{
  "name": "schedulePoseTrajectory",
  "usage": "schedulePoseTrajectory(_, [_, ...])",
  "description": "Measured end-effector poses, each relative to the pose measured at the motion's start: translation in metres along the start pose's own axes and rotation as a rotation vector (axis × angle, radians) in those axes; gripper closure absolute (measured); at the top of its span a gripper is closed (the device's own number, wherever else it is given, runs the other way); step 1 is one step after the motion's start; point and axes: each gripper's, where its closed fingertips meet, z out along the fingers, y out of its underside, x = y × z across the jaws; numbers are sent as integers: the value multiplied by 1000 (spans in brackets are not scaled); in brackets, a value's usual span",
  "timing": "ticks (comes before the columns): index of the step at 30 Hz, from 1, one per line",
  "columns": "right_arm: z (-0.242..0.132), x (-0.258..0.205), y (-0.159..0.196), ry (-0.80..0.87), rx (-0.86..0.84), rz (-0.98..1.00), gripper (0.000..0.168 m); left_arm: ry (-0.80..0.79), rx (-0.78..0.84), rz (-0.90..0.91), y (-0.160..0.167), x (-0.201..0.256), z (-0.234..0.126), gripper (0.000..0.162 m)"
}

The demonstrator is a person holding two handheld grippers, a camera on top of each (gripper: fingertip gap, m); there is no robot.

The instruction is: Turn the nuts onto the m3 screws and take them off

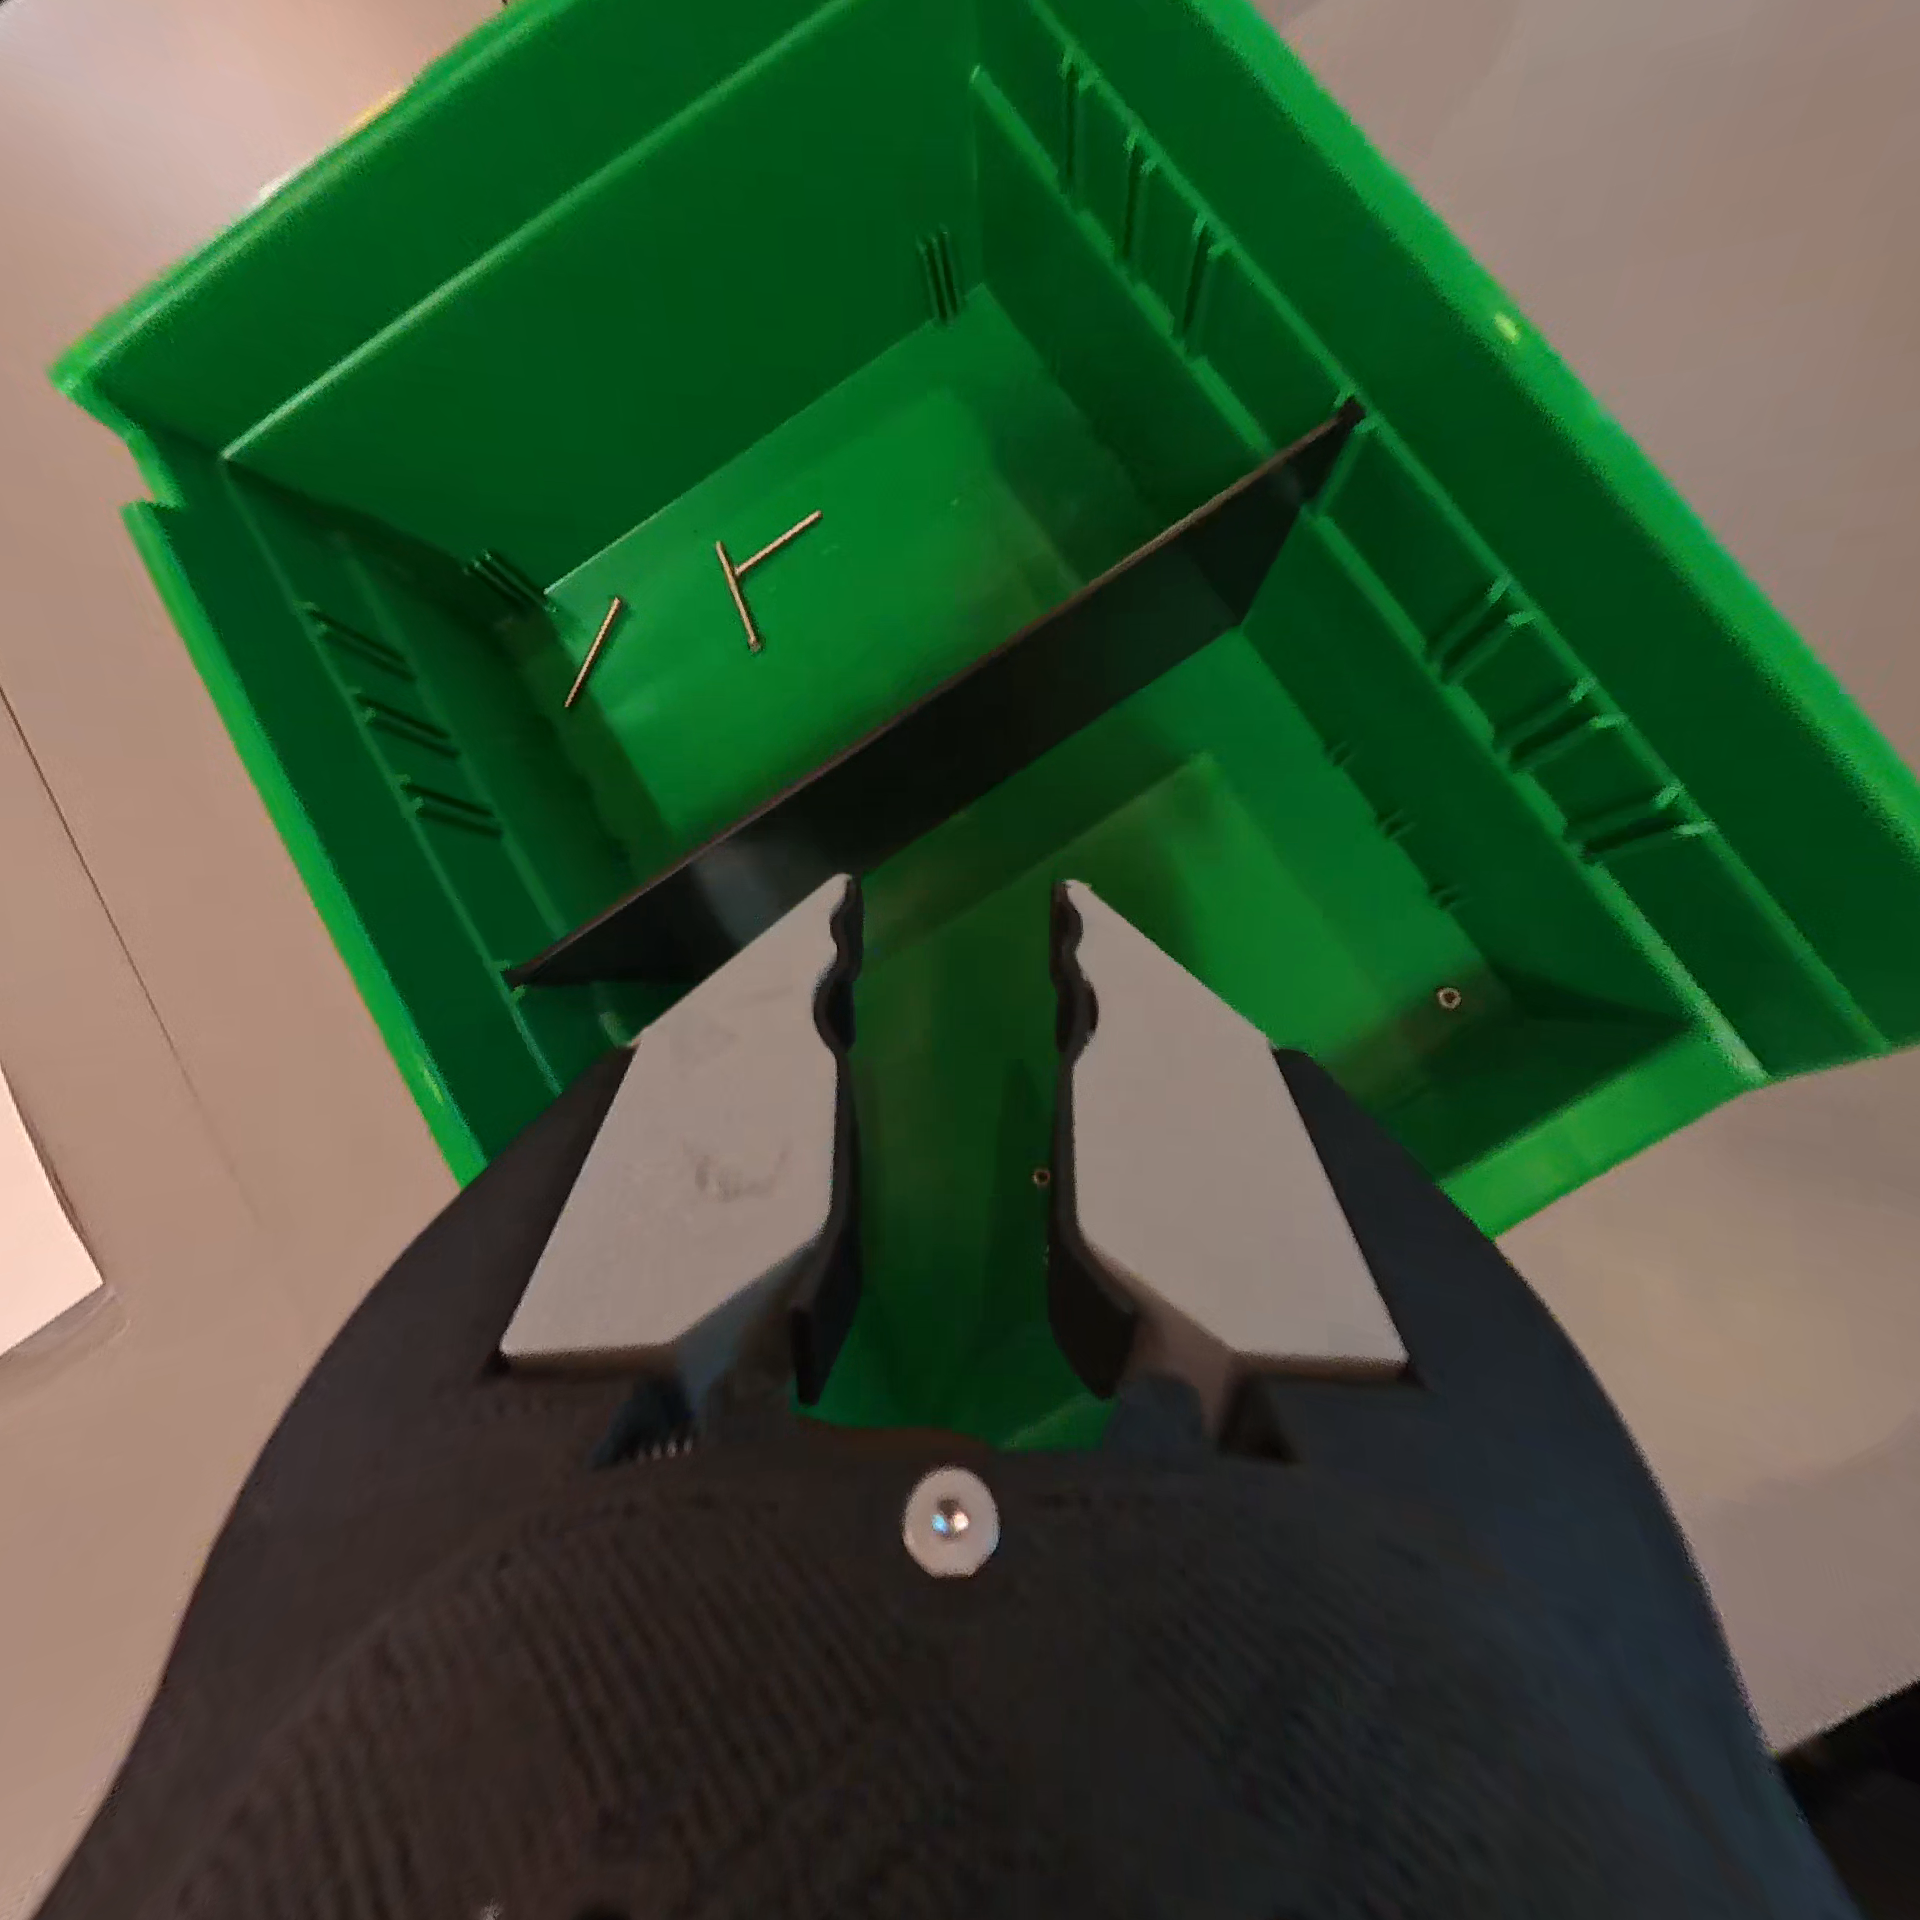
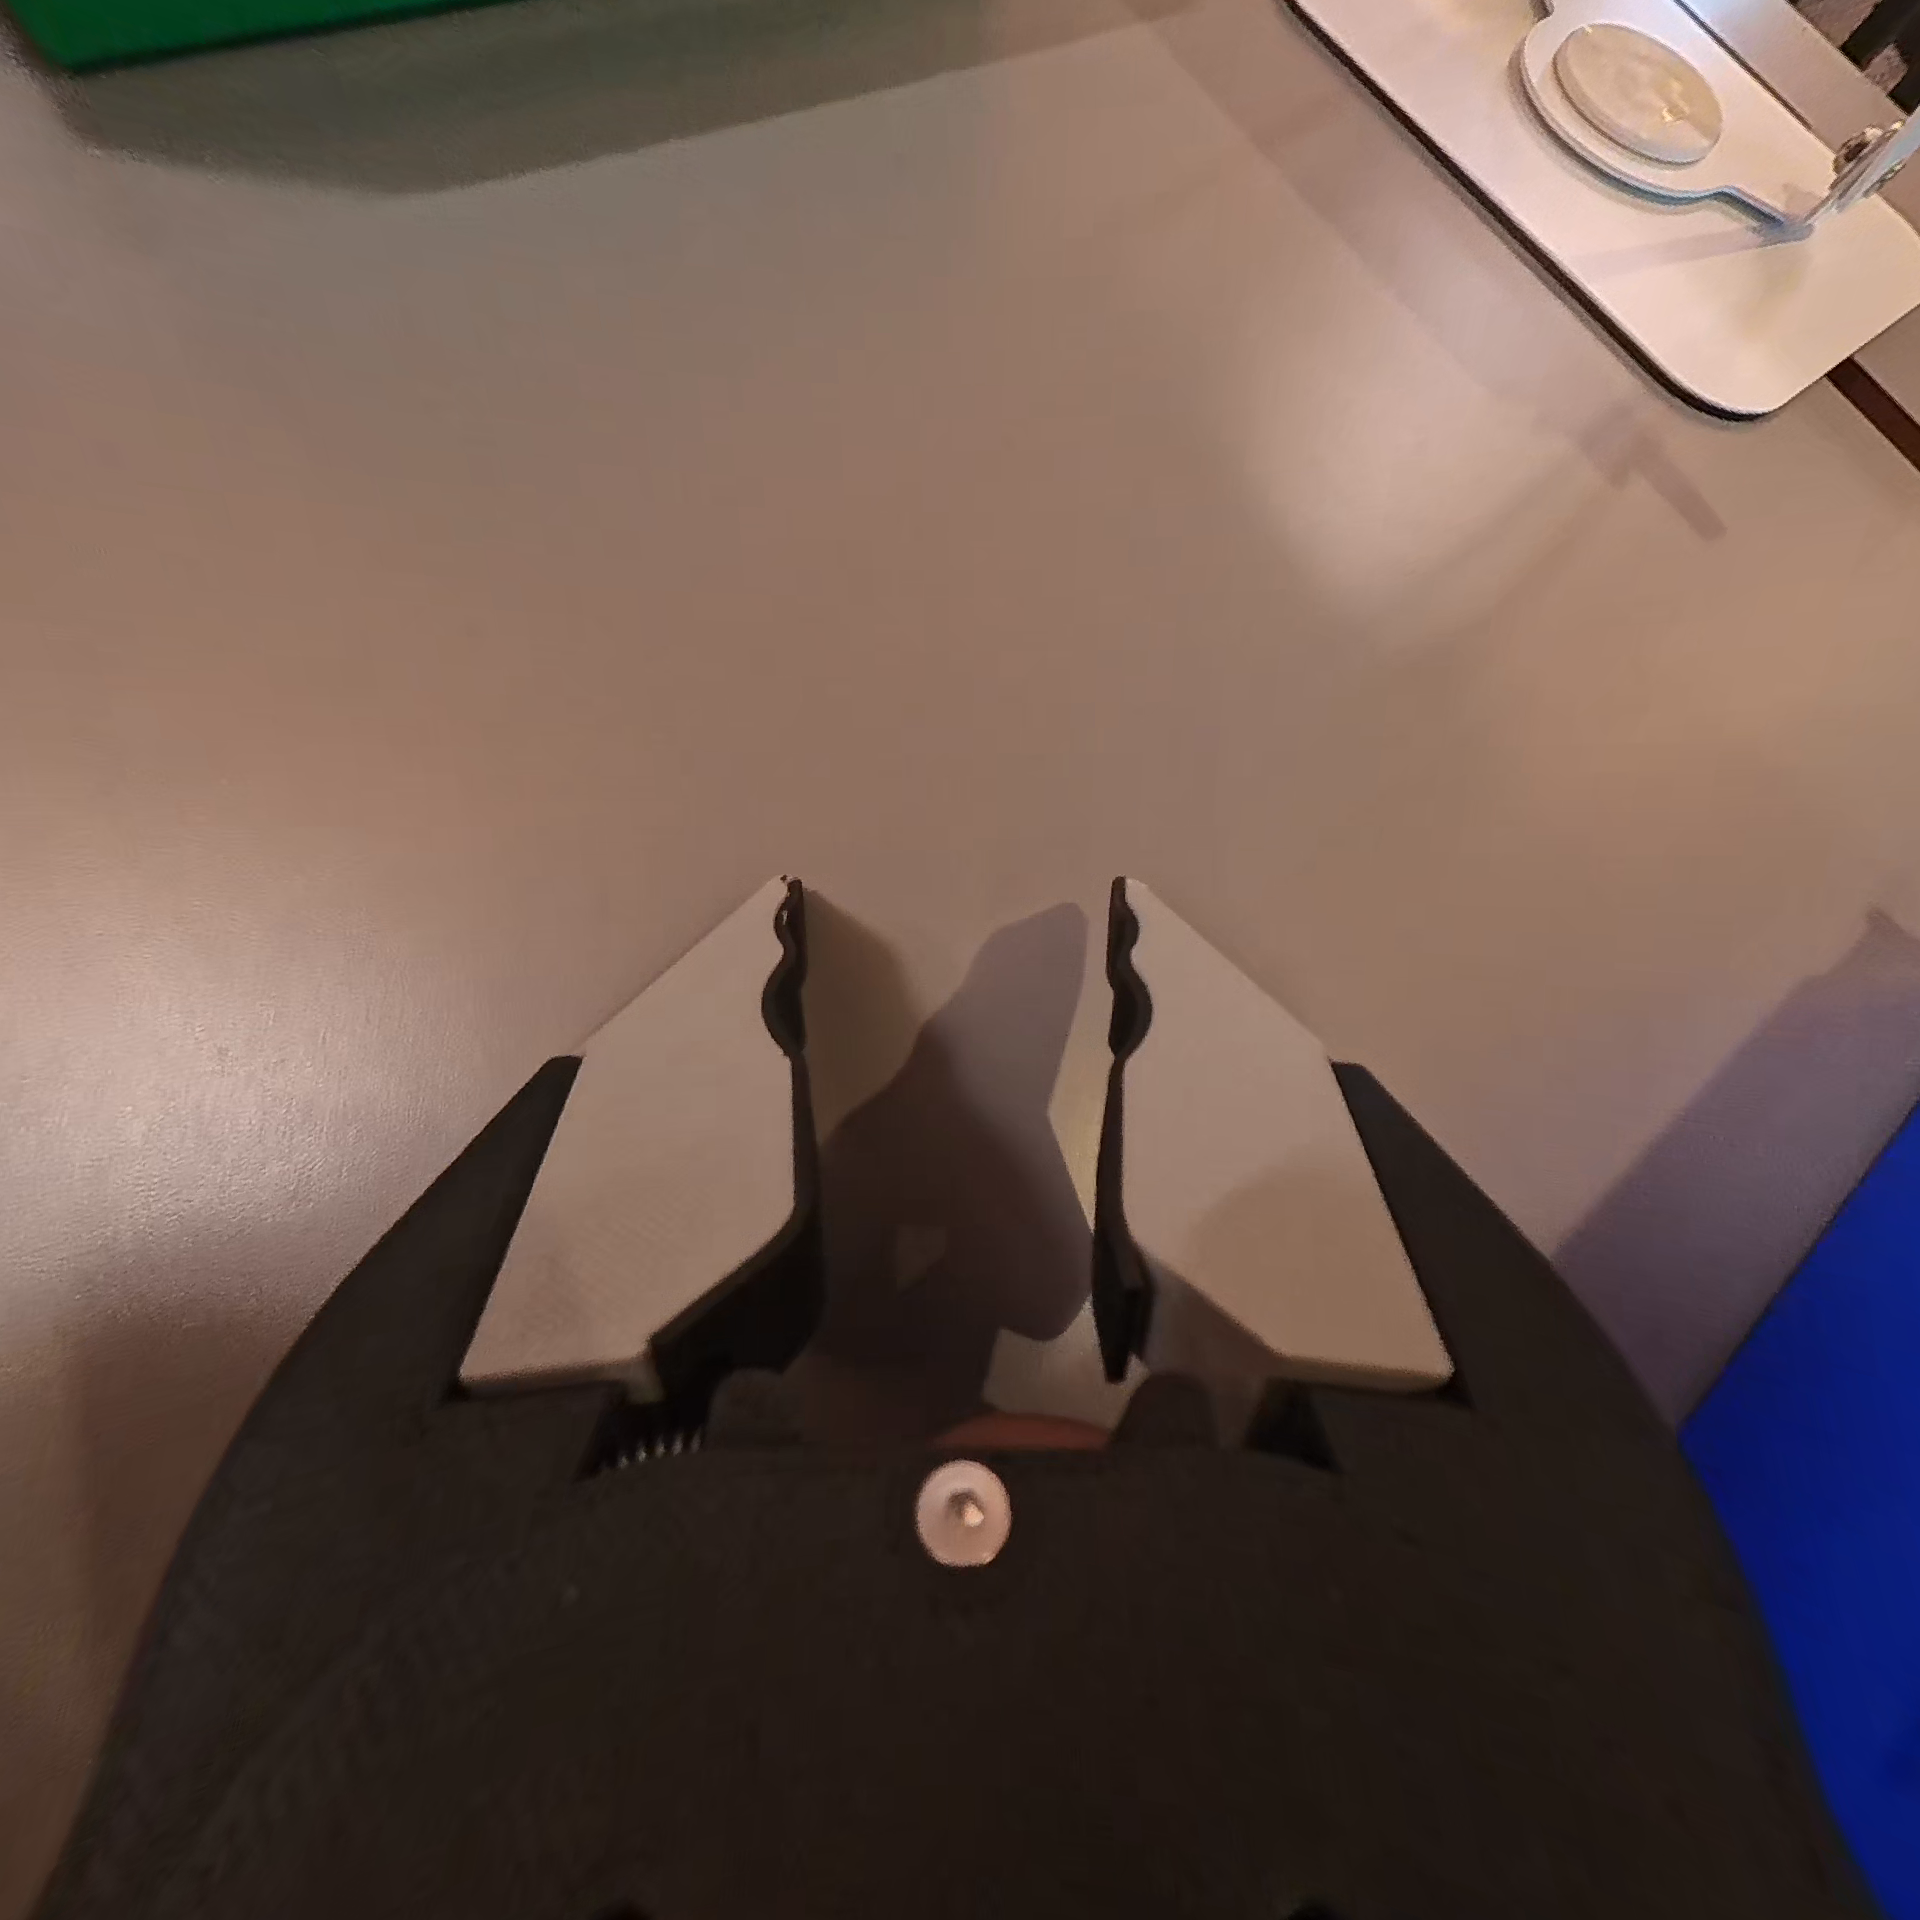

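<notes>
- Your left gripper point(image 1: 956, 904) hangs over the near compartment of the green bin point(image 1: 1558, 343), released, jaws parted with only green floor showing between them.
- A black divider point(image 1: 935, 717) crosses the bin diagonally through mid-frame and splits it into two compartments.
- Three thin brass-coloured screws lie in the far compartment, left of centre: one screw point(image 1: 592, 652) by the corner wall, a second screw point(image 1: 736, 597) just right of it, and a third screw point(image 1: 781, 540) whose end meets the second in a T.
- One small nut point(image 1: 1448, 998) sits on the near compartment's floor, right of centre; a second nut point(image 1: 1040, 1176) shows in the gap beside your right-hand finger.
- Your right gripper point(image 2: 956, 894) is likewise released and grasps nothing; it points at bare table point(image 2: 623, 571), well apart from the bin.
- In the right wrist view, a green bin corner point(image 2: 156, 26) shows at upper left, a white stand base point(image 2: 1714, 281) with a round disc at upper right, and a blue object point(image 2: 1829, 1330) at the right edge; you cannot tell what the latter is.
</notes>
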Motion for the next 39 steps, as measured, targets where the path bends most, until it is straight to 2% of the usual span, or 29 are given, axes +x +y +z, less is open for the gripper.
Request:
schedulePoseTrajectory(5, [-2, -1, 1, 4, 3, -14, 113, 72, -121, 20, 23, 10, -8, 136])
schedulePoseTrajectory(11, [-3, -2, 0, 23, 8, -47, 115, 164, -380, 104, 62, 31, -1, 138])
schedulePoseTrajectory(16, [-2, -2, 0, 22, 8, -42, 115, 154, -545, 175, 90, 31, 10, 140])
schedulePoseTrajectory(17, [-2, -2, 0, 22, 8, -41, 115, 158, -558, 177, 91, 31, 10, 144])
schedulePoseTrajectory(24, [-2, -2, 0, 20, 8, -43, 115, 137, -626, 210, 98, 24, 9, 143])
schedulePoseTrajectory(39, [-3, -4, -1, 27, 12, -69, 119, 155, -653, 179, 99, 17, 16, 149])
